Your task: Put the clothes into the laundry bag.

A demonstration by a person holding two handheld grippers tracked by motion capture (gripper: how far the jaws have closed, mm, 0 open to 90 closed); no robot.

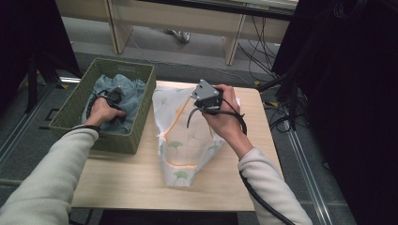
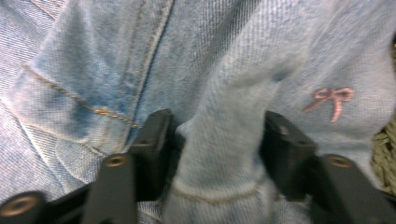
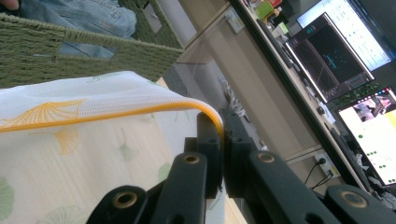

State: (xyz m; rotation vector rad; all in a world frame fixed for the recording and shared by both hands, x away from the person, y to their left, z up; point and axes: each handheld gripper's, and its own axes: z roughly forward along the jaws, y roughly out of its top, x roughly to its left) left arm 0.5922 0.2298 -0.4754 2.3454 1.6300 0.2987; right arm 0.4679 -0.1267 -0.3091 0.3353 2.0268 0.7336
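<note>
The job here looks like moving clothes from a basket into a laundry bag, and it is only starting.

In the high view, the green woven basket point(image 1: 70, 112) sits at the left of the frame, partly on the wooden table point(image 1: 122, 183). The blue jeans point(image 1: 133, 93) lie bunched up inside it. The left gripper point(image 1: 114, 97) is down in the basket, on top of the jeans. In the left gripper view, a thick fold of the blue cloth point(image 2: 224, 144) stands between the two black jaws, and both jaws touch its sides. So the left claw looks clenched on the jeans. A small pink bow point(image 2: 332, 99) is stitched on the cloth at the right of that frame.

The white mesh bag point(image 1: 180, 140) with green and yellow leaves stands in the middle of the high view, just beside the basket. Its mouth has an orange edge point(image 3: 116, 113). The right gripper point(image 1: 205, 97) is at the top of the bag. In the right gripper view its jaws are pressed tight together on that orange edge, so the right claw is grasping the bag and keeping it up and open.

What is done: the bag is held open, and the jeans are pinched. What is left: the jeans are not lifted out yet. They must come up out of the basket, go across to the bag, and drop inside.
</note>
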